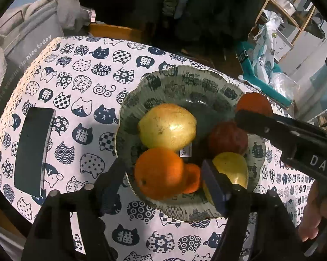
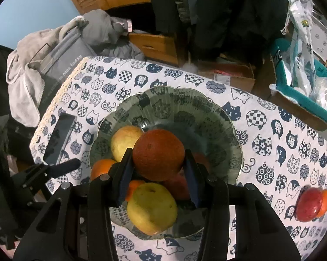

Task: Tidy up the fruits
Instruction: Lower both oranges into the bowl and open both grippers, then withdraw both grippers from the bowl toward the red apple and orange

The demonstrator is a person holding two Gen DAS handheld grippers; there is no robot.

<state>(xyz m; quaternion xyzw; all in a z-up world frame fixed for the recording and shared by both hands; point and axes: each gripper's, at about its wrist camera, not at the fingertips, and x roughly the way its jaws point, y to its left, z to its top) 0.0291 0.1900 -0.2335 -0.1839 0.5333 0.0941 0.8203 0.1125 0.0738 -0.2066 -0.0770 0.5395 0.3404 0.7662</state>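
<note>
A green patterned bowl point(image 1: 185, 82) point(image 2: 181, 108) stands on the cat-print tablecloth and holds several fruits: a yellow pear point(image 1: 166, 126) point(image 2: 125, 140), an orange point(image 1: 158, 171) point(image 2: 101, 167), a small tangerine point(image 1: 192, 177), a red apple point(image 1: 227, 139) and a yellow apple point(image 1: 232, 167) point(image 2: 151, 207). My right gripper point(image 2: 158, 165) is shut on a dark red orange point(image 2: 158, 154) point(image 1: 253, 102) held above the bowl. My left gripper point(image 1: 163, 184) is open at the bowl's near rim, empty, its fingers either side of the orange.
A black phone point(image 1: 33, 150) point(image 2: 59, 139) lies on the cloth left of the bowl. A red apple point(image 2: 308, 204) and an orange fruit point(image 2: 325, 200) lie on the cloth at the right. A grey bag point(image 2: 61, 61) and a teal box point(image 2: 302, 91) stand beyond the table edges.
</note>
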